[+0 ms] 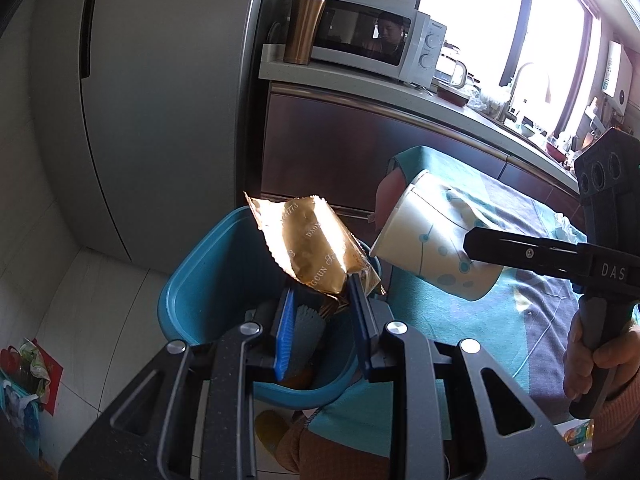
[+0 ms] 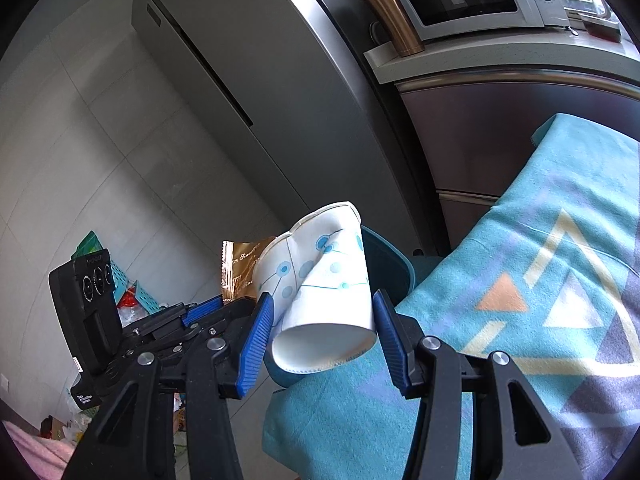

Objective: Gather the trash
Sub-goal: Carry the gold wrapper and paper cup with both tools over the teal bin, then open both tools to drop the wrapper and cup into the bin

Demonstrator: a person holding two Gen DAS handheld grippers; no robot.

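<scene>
Left gripper [image 1: 322,304] grips gold wrapper [image 1: 316,246] — right gripper [image 2: 324,316] clamps paper cup [image 2: 320,280].

Kitchen interior. Tall grey refrigerator [image 1: 160,112] stands against the wall on a pale tiled floor [image 1: 80,312]. Adjoining counter [image 1: 360,80] carries a white microwave [image 1: 376,40] and copper tumbler [image 1: 304,28]. Window [image 1: 500,20] admits strong daylight (overexposed). Patterned teal cloth [image 2: 540,280] covers a nearby surface.

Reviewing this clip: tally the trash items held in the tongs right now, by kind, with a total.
Gold foil wrapper: 1, pinched in the left tongs above the blue bin
Paper cup: 1, dented, squeezed in the right tongs
Total: 2
</scene>
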